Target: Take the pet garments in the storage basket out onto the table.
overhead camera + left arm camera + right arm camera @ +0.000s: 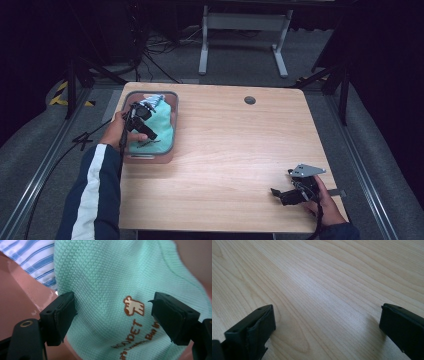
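A pinkish bin [175,131] with a grey rim stands at the table's left side. A mint-green cloth [162,129] with a brown printed logo [134,306] lies in it, over a blue-and-white striped cloth [153,99] [32,257]. My left gripper [141,124] [113,306] hangs down into the bin just above the green cloth [105,277]. It is open, and its pads sit on either side of the logo without pressing the fabric. My right gripper [281,195] [327,315] rests low over the bare wood at the front right, open with nothing between its jaws.
The wooden table [235,150] has a round cable hole [250,100] near its far edge. A white stand [245,30] and cables lie on the floor beyond. Metal rails run along both sides of the table.
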